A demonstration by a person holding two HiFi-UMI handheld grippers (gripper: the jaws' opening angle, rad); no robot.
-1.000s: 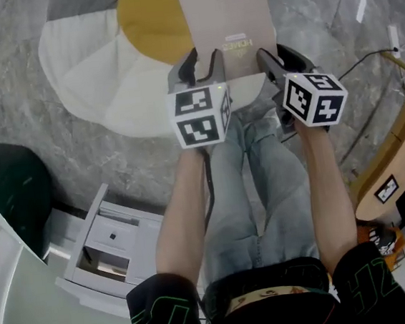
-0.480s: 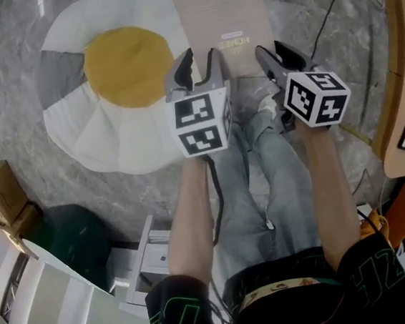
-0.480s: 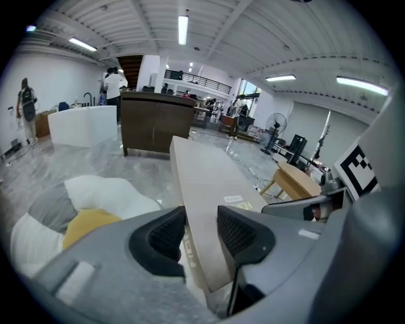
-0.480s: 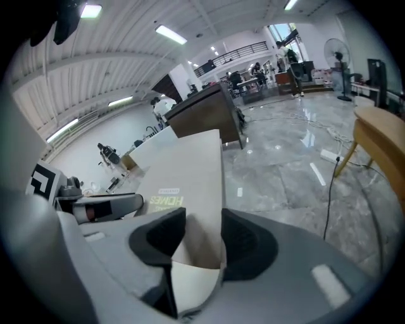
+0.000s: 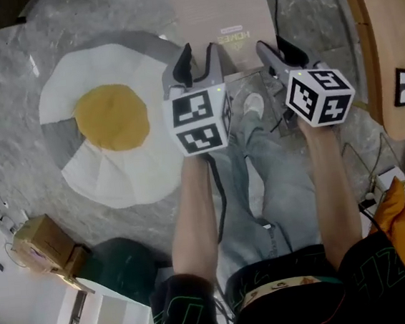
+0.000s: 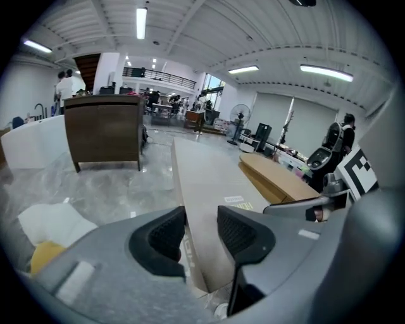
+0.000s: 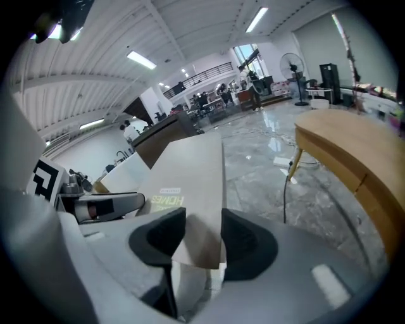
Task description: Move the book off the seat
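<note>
A large, flat beige book (image 5: 218,5) hangs in the air over the grey stone floor, held at its near edge by both grippers. My left gripper (image 5: 200,53) is shut on the book's near left corner, and the cover (image 6: 209,190) runs forward between its pads (image 6: 168,234). My right gripper (image 5: 277,48) is shut on the near right corner, with the cover (image 7: 183,171) clamped between its pads (image 7: 243,237). The seat, a white egg-shaped cushion (image 5: 113,131) with a yellow centre, lies on the floor to the left, apart from the book.
A curved wooden table (image 5: 384,45) stands close on the right, and cables trail on the floor below it. A cardboard box (image 5: 42,243) and a dark green object (image 5: 120,263) sit at the lower left. A dark wooden cabinet (image 6: 104,130) stands further off.
Both grippers and the book have swung to the right, away from the cushion, which now lies to the left instead of under the book. The wooden table has come closer at the right.
</note>
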